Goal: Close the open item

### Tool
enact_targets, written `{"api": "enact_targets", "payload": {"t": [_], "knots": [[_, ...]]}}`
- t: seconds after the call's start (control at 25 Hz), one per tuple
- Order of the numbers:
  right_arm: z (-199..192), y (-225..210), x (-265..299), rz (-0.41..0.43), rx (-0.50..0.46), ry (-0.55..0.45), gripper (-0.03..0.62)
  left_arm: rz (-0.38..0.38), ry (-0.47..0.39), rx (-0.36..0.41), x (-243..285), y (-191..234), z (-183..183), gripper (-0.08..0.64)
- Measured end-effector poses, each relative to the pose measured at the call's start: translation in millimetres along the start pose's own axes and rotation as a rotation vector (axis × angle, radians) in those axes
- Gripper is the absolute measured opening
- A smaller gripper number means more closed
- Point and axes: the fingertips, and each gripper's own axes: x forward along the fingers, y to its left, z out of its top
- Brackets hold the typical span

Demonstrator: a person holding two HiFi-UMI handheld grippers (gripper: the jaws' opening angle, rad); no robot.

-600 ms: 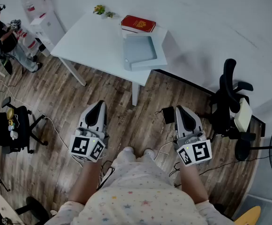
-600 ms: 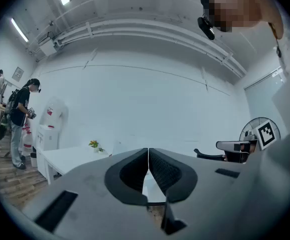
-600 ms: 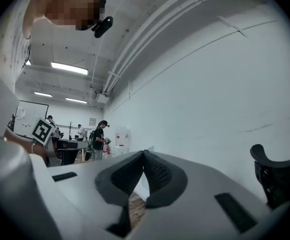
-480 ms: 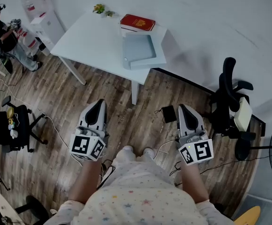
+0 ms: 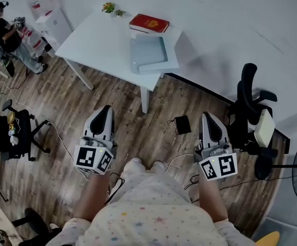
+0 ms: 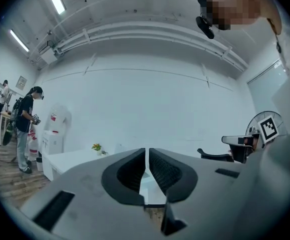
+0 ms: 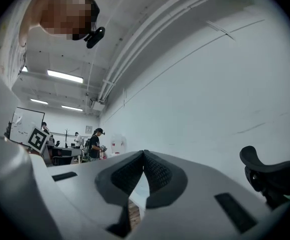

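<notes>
Wood floor (image 5: pixel 143 137), white wall (image 5: pixel 230 24), black chair (image 5: pixel 250 102)

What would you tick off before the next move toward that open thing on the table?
1. Left gripper shut and empty: ok.
2. Right gripper shut and empty: ok.
3. Open item, seemingly a laptop, waiting with its lid up: ok.
4. Laptop within reach: not ok; the table stands well ahead, with floor in between.
5. Walking path free: not ok; a black box with a cord lies on the floor by the right gripper.
6. Red book clear of the lid: cannot tell.
</notes>
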Motion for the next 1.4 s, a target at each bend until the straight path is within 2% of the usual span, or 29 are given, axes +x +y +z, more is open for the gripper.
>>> {"api": "enact_targets", "payload": {"t": [0.08,0.16,0.2,0.28,0.4,0.6,0.76,1.04,1.4], "knots": [[4,-9,-1,0.007,0.003,-0.011,0.001,0.019,-0.008,-0.008,2,-4,1,0.018],[8,-18,-1,0.023,0.007,-0.019,0.034,0.044,-0.014,-0.024,3,-7,0,0.021],[8,-21,0,0.035,0.013,-0.02,0.071,0.056,-0.012,-0.032,4,-9,-1,0.049],[7,-27,3,0.06,0.027,-0.014,0.139,0.073,-0.007,-0.045,5,-13,-4,0.17],[6,-35,9,0.086,0.033,-0.008,0.197,0.099,-0.027,-0.055,5,-18,-1,0.224],[1,-47,24,0.103,0.045,0.002,0.24,0.141,-0.013,-0.026,10,-12,-2,0.241],[-3,-51,48,0.113,0.041,0.004,0.25,0.147,-0.011,-0.028,31,4,-5,0.245],[-8,-60,115,0.091,0.039,0.012,0.264,0.113,-0.022,-0.051,95,52,-4,0.247],[0,-66,212,0.049,0.043,-0.021,0.273,0.052,-0.025,-0.029,178,119,12,0.247]]}}
